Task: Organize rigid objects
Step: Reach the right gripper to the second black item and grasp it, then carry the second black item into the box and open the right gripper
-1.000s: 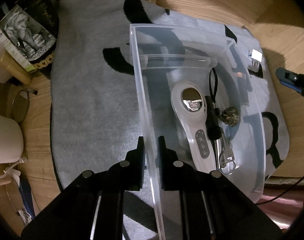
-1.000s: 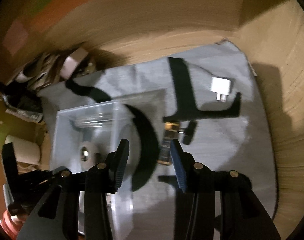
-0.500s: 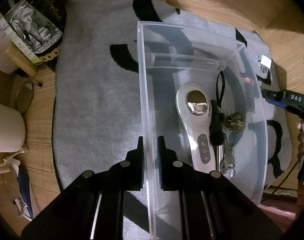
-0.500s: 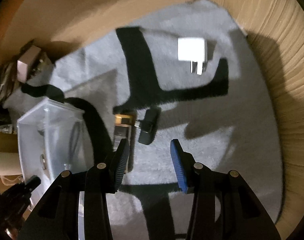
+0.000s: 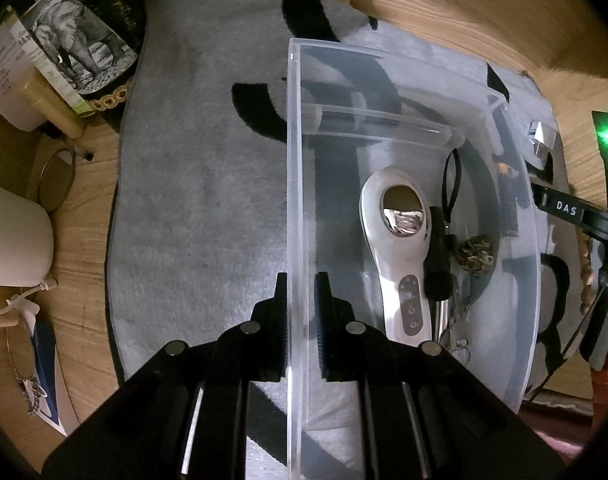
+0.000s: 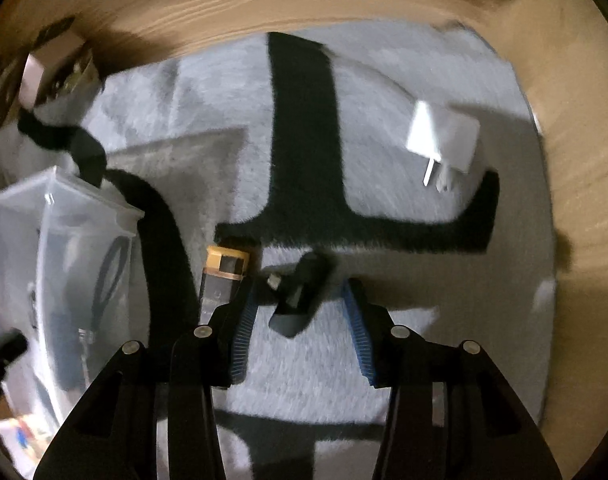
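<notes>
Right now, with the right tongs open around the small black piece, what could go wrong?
1. The gold-capped tube lies against the left finger of the right tongs; closing may nudge or pinch it together with the small black piece.
2. The left tongs grip only the wall of the clear plastic bin; pulling may tip it.

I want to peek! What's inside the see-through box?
Inside the clear box lie a white handheld device, a black stick with a loop cord and a dark lumpy charm. Metal bits beneath them are too hidden to name.
</notes>
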Motion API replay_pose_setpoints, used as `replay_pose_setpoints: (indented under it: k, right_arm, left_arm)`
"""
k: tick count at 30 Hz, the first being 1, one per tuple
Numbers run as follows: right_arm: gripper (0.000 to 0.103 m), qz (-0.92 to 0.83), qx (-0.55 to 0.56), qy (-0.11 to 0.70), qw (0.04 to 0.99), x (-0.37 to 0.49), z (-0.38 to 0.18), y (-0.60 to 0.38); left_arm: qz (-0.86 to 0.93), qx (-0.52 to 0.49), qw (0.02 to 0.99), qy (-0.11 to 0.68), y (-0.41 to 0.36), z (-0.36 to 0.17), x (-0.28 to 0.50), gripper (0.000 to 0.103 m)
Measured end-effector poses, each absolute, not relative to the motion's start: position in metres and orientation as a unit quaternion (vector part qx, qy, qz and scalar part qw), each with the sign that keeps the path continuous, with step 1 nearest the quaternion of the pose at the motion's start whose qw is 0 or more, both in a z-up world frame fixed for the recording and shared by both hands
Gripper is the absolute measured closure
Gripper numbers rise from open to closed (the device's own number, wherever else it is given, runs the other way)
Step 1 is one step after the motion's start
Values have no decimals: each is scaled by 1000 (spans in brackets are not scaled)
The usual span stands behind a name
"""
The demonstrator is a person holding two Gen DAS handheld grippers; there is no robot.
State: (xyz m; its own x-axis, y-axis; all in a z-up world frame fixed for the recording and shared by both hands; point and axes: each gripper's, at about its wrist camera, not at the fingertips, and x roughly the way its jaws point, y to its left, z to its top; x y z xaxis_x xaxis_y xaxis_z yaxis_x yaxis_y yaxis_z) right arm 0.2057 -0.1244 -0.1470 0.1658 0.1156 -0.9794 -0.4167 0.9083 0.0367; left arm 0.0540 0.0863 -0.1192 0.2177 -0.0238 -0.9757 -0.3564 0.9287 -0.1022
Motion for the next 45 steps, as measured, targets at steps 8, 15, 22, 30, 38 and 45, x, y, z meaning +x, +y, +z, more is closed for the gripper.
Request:
replay_pose_setpoints:
  k: [8, 15, 22, 30, 38, 45]
  right_arm:
    - [78, 175, -115, 616, 760, 206, -143, -136]
    - [78, 181, -87, 608, 768, 188, -118, -144]
    - [78, 200, -75, 577, 789, 171, -74, -137]
    - [78, 222, -59, 549, 803, 141, -36, -113]
    - [78, 253, -45, 563, 785, 116, -39, -89]
    - [78, 278, -59, 581, 763, 94, -51, -58]
  left_arm:
    - [109, -153, 765, 616, 85, -119, 52, 93]
    - [102, -148, 765, 619, 85, -119, 55, 93]
    - [87, -133, 769, 619, 82, -120, 56, 93]
    - [66, -133, 772, 618, 88, -121, 56, 93]
    - [46, -126, 776, 617, 91, -118, 52, 93]
    - [28, -121, 776, 618, 95, -117, 52, 92]
